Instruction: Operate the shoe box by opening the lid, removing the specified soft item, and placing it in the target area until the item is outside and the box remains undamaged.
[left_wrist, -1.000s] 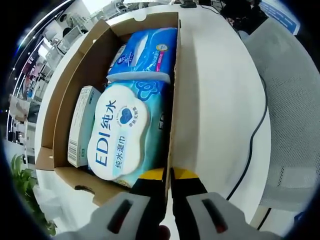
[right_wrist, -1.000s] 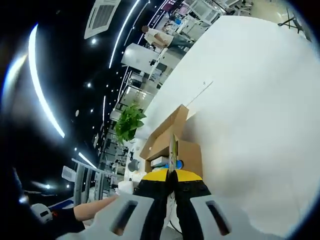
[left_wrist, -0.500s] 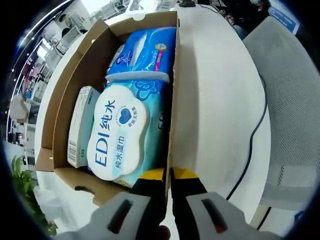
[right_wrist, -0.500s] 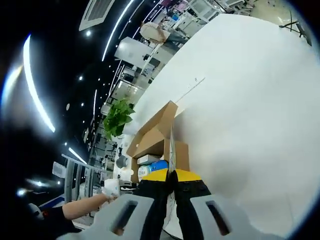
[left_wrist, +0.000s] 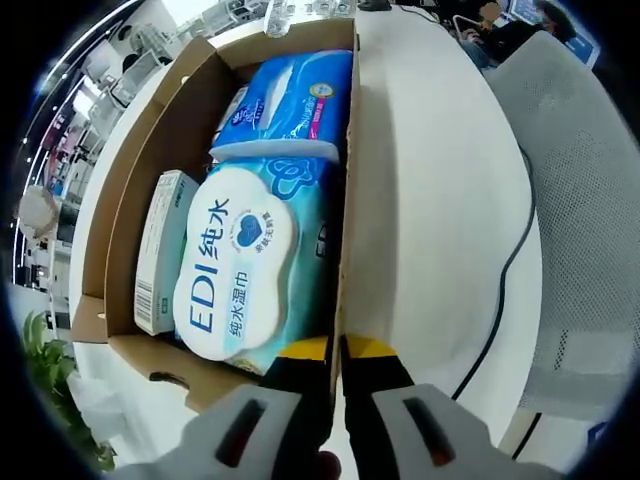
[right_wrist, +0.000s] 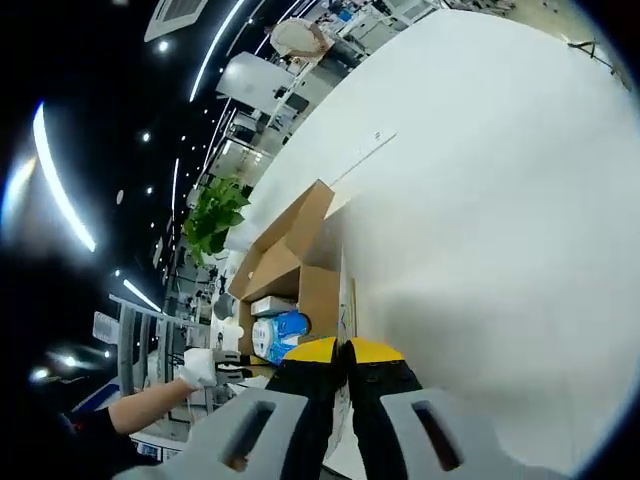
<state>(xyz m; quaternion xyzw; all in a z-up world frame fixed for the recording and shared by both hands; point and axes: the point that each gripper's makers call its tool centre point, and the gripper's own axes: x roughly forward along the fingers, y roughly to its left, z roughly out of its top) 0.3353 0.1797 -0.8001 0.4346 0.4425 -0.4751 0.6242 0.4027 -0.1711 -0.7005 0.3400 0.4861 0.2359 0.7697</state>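
In the left gripper view, the left gripper (left_wrist: 336, 348) had its yellow-tipped jaws pressed together on the thin edge of the raised lid (left_wrist: 430, 200), which stood on edge, running away from the jaws. To the lid's left the box (left_wrist: 130, 200) lay open. A large wipes pack (left_wrist: 250, 265) marked EDI lay nearest the jaws, a blue pack (left_wrist: 290, 105) beyond it, and a slim carton (left_wrist: 165, 245) stood beside the wipes against the box's far wall. A black cable (left_wrist: 505, 270) ran past the lid's other side, near a mesh chair (left_wrist: 590, 190).

In the right gripper view, the right gripper (right_wrist: 343, 348) was likewise clamped on the lid (right_wrist: 480, 200), whose white face spread up and to the right. The box (right_wrist: 285, 260) sat beside it, a blue pack (right_wrist: 280, 335) showing inside. A gloved hand (right_wrist: 198, 368) reached in at lower left, and a plant (right_wrist: 212, 218) stood behind the box.
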